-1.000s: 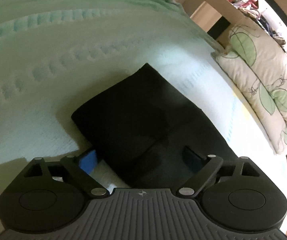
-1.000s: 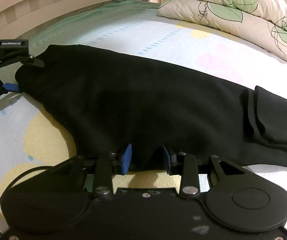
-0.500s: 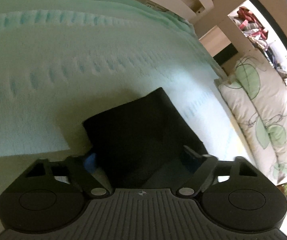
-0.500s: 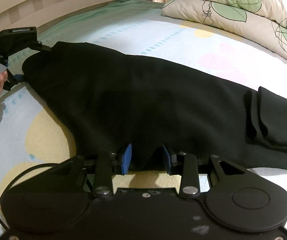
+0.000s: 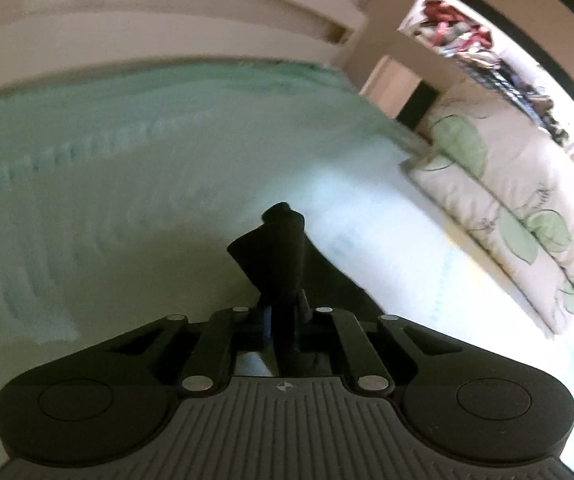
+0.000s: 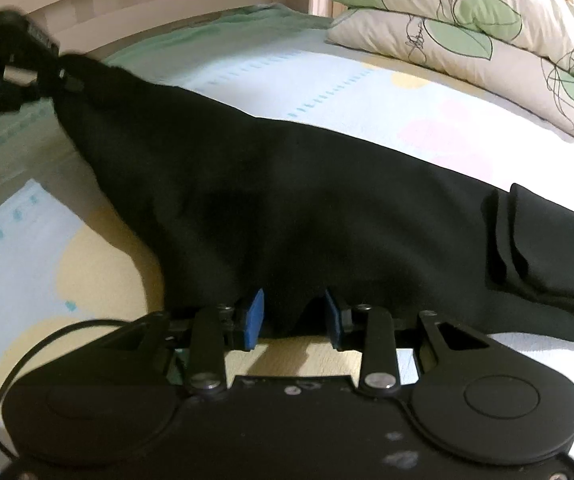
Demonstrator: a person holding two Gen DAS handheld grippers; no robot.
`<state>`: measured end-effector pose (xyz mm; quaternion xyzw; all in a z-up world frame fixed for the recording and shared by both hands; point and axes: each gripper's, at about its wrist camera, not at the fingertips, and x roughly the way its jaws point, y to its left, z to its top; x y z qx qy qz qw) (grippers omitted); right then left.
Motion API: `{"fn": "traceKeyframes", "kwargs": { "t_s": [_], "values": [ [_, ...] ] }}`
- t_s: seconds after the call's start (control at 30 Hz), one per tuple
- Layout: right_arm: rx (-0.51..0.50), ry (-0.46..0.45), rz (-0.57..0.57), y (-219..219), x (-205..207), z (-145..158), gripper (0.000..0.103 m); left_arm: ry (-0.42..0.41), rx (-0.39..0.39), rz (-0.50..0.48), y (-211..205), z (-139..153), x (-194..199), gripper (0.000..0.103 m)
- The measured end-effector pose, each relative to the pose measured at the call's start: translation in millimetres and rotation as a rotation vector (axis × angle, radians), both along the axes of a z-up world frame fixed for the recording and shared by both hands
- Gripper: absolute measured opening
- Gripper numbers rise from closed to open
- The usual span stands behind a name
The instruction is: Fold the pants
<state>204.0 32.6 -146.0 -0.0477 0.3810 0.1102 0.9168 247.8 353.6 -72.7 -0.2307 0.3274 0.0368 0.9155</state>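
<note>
Left gripper (image 5: 283,320) clamped tight on bunched corner of black pants (image 6: 307,208), lifted above bed (image 6: 367,92). Right gripper (image 6: 293,318) partly open, blue pads (image 6: 255,316) straddling near hem without pinching.

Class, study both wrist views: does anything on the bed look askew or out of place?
Only the black pants: one end is bunched and lifted off the bed sheet in the left gripper, while the right gripper stands open at their near edge.
</note>
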Motion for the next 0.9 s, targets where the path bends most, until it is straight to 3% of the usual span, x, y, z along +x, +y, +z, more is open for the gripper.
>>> {"fn": "traceKeyframes", "kwargs": {
  "t_s": [0.13,0.3,0.6,0.7,0.9],
  "values": [
    [-0.026,0.002,0.045,12.7,-13.1,-5.1,0.008,-0.068,0.067,-0.049,-19.5,23.5,-11.7,0.008],
    [0.013,0.019,0.016,13.9,-11.2,-10.8,0.007,-0.134,0.123,-0.102,-46.2,46.3,-20.5,0.008],
    [0.041,0.024,0.062,2.5,-10.2,-8.0,0.006,-0.236,0.219,-0.234,-111.0,89.1,-35.9,0.008],
    [0.121,0.035,0.055,-18.2,-12.9,3.0,0.006,-0.264,0.247,-0.278,-136.2,99.6,-41.0,0.008],
    [0.186,-0.036,-0.014,-76.5,-30.6,30.4,0.006,-0.323,0.292,-0.375,-202.0,112.8,-49.6,0.008]
  ]
}}
